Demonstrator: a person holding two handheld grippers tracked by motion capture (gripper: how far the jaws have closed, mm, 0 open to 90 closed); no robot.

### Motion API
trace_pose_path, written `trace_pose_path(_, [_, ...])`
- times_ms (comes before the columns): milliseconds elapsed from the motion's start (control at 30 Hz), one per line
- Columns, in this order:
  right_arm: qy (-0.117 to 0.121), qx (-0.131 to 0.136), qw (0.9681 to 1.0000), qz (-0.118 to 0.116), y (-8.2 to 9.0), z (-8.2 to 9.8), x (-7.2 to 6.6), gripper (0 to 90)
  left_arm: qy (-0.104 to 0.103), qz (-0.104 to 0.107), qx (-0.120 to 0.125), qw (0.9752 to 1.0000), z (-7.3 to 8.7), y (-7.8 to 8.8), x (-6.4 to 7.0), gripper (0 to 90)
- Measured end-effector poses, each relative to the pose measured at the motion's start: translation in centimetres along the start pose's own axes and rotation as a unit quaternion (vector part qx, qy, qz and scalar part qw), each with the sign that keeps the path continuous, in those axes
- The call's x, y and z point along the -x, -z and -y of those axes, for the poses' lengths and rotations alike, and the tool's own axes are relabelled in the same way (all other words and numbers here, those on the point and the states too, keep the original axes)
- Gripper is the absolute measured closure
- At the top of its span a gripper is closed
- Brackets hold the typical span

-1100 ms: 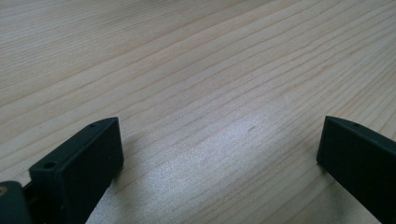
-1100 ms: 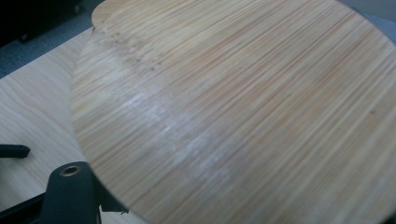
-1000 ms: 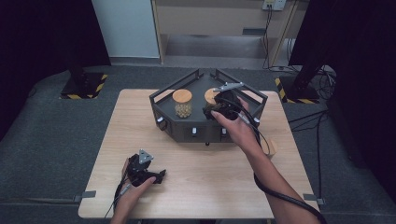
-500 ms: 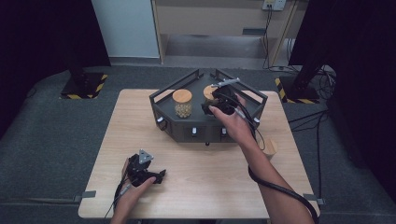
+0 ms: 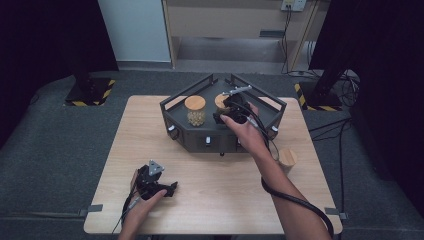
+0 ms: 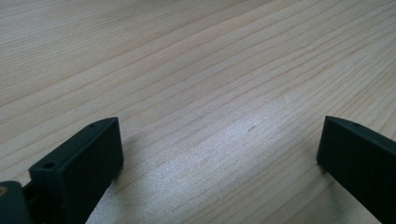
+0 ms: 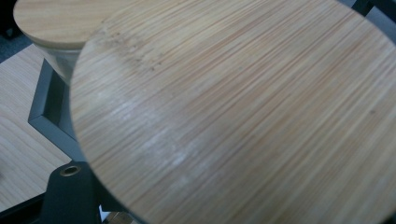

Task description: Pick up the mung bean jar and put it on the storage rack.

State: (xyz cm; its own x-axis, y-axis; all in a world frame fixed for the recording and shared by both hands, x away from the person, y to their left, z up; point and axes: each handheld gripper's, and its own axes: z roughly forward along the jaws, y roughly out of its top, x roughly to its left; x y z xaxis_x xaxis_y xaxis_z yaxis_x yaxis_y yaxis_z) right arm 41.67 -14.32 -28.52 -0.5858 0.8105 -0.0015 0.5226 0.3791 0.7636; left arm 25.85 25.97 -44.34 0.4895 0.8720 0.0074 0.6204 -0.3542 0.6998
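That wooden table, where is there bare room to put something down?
The table is bare between the left tool and the dark tray, and along its left edge. It's crowded inside the tray: two lidded jars and the right tool.

The left gripper (image 5: 159,186) lies low near the tabletop's near edge, cupped in the left hand (image 5: 141,200), its jaws standing wide apart. The right arm (image 5: 285,195) stretches forward, the right hand (image 5: 245,131) carrying the right gripper (image 5: 231,111), jaws nearly closed.
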Motion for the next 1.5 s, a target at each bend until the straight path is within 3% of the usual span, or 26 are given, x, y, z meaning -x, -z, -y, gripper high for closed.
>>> trace_pose_path(1167, [-0.021, -0.014, 0.9997, -0.006, -2.0, 1.3, 0.6, 25.2, 0.001, 0.000, 0.001, 1.0000, 0.0, 0.0, 0.0, 0.0])
trace_pose_path(1500, [-0.011, -0.011, 0.9999, 0.001, -2.1, 1.5, 0.1, 25.1, 0.001, 0.000, 0.001, 1.0000, 0.0, 0.0, 0.0, 0.0])
